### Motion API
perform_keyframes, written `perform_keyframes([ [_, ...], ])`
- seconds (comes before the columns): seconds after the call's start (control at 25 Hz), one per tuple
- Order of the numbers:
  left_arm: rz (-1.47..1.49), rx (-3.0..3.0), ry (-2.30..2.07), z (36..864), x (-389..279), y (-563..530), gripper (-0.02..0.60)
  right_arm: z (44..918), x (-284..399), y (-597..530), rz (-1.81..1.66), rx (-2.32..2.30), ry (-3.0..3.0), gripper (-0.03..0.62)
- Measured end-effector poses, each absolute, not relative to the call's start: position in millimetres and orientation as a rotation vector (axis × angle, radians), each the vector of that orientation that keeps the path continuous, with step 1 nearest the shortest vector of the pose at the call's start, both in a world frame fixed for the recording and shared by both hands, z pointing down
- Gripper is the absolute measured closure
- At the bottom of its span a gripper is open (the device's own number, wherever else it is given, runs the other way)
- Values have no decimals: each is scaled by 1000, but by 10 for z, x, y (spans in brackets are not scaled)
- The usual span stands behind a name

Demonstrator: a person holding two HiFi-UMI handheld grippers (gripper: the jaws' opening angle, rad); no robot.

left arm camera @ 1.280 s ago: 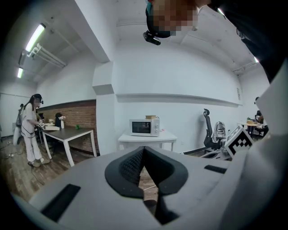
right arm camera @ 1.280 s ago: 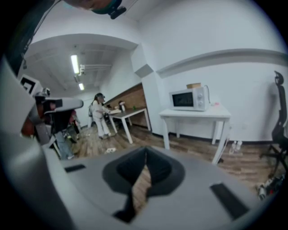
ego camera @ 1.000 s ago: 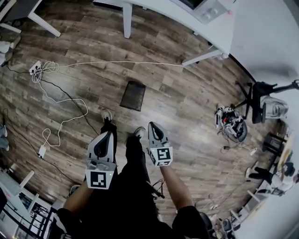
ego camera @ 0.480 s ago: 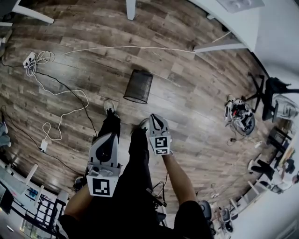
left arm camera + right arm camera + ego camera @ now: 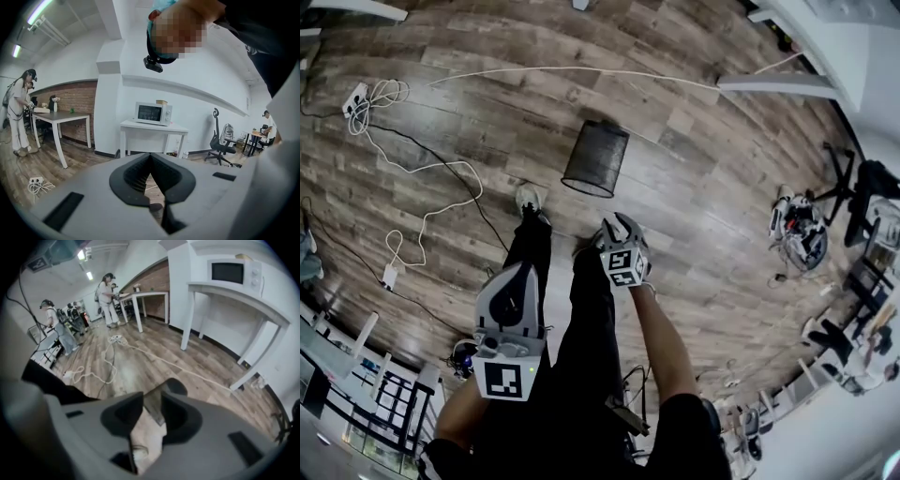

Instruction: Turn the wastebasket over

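The wastebasket (image 5: 596,157) is a black mesh bin on the wood floor, just ahead of the person's feet. Its wider end faces the person. My right gripper (image 5: 619,225) points steeply down toward the floor a short way in front of it. Its jaws are opening, with nothing between them. In the right gripper view a dark rounded shape, probably the wastebasket (image 5: 176,386), shows just beyond the right gripper (image 5: 152,411). My left gripper (image 5: 519,274) hangs lower left over the person's leg, well short of the bin. In the left gripper view the left gripper (image 5: 151,161) is shut and empty.
White and black cables (image 5: 431,202) and a power strip (image 5: 354,98) lie on the floor at left. A long white cord (image 5: 581,73) runs behind the bin. White table legs (image 5: 778,84) stand at the back right, near an office chair (image 5: 853,187) and a gear pile (image 5: 797,230).
Both grippers have sunk toward the floor, the right one tipping further down. The right jaws, shut before, now stand apart. The bin now shows higher in the head view and closer to the right gripper's tips.
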State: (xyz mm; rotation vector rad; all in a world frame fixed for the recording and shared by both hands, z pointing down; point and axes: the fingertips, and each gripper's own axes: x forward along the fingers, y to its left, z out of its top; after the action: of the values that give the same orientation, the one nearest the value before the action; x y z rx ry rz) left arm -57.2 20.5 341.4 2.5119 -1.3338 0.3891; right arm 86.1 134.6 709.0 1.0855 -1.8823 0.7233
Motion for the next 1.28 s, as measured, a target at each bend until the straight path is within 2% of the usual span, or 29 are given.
perform_keyframes([
  [0.64, 361, 2458, -1342, 4242, -418, 325, 548, 9012, 936, 1899, 619, 727, -1683, 445],
  [1.28, 355, 2424, -1380, 4537, -591, 181, 548, 9817, 1161, 1890, 574, 666, -1512, 437],
])
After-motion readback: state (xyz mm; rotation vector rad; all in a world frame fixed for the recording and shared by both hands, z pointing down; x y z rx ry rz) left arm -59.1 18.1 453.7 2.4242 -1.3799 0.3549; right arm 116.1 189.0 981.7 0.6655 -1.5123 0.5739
